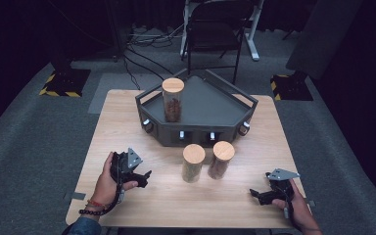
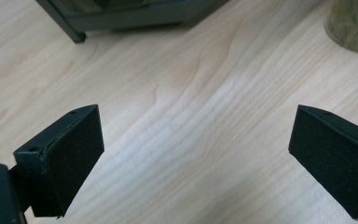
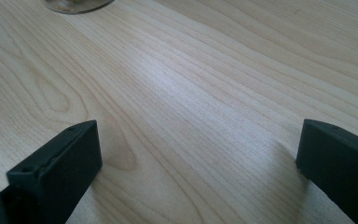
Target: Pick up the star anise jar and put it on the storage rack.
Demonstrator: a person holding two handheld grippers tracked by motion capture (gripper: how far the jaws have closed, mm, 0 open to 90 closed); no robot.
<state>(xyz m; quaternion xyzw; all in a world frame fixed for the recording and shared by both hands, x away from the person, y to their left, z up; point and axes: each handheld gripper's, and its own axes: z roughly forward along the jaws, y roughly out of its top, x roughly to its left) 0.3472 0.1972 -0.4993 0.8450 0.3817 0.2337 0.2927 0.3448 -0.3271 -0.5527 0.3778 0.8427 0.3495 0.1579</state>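
Three clear jars with wooden lids are in the high view. One jar (image 1: 173,100) stands upright on the dark grey corner tray (image 1: 210,100) at the table's back. Two jars (image 1: 193,163) (image 1: 221,159) stand side by side on the table just in front of the tray. My left gripper (image 1: 144,177) rests low at the front left, open, its jaws wide apart over bare wood (image 2: 196,135). My right gripper (image 1: 254,195) sits at the front right, open too, nothing between its jaws (image 3: 198,140). A jar's base (image 2: 354,23) shows at the left gripper view's top right.
The wooden table (image 1: 127,112) stands on grey carpet. A black folding chair (image 1: 215,29) and a white desk leg (image 1: 252,34) are behind it, with cables on the floor. Yellow-and-black striped bases (image 1: 63,83) (image 1: 289,85) flank the table's back corners.
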